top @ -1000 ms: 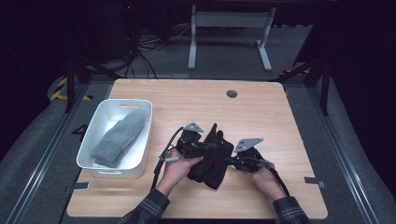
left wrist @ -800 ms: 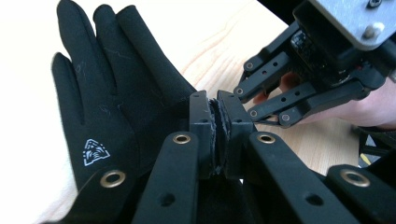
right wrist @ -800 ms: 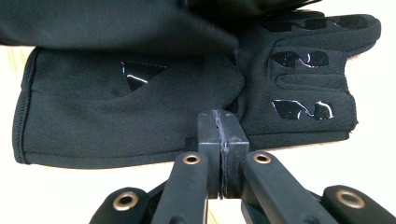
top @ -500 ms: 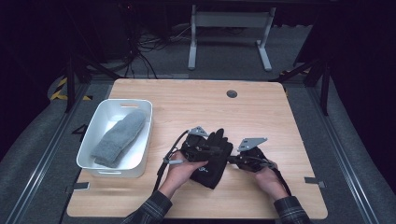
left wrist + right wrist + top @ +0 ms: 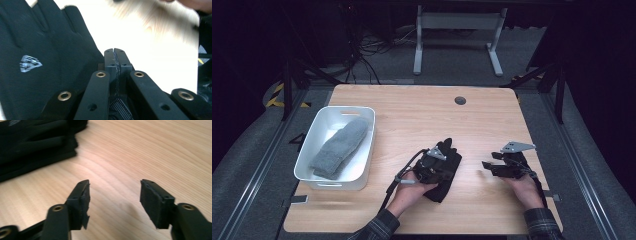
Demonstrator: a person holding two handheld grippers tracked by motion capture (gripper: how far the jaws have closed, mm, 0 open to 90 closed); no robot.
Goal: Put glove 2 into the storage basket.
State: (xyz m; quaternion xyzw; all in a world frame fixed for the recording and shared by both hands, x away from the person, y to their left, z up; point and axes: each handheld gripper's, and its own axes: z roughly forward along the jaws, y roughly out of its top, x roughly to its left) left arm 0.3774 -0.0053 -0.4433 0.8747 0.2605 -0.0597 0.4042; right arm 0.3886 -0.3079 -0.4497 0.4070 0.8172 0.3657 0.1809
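— Black fabric, that glove (image 5: 445, 167)?
— Yes, with a small grey emblem, lying near the front of the wooden table (image 5: 422, 115).
— And the left gripper (image 5: 115, 53)?
— Jaws pressed together on the glove's edge.
— The right gripper (image 5: 113, 192)?
— Spread wide, holding nothing, apart from the glove over bare wood.
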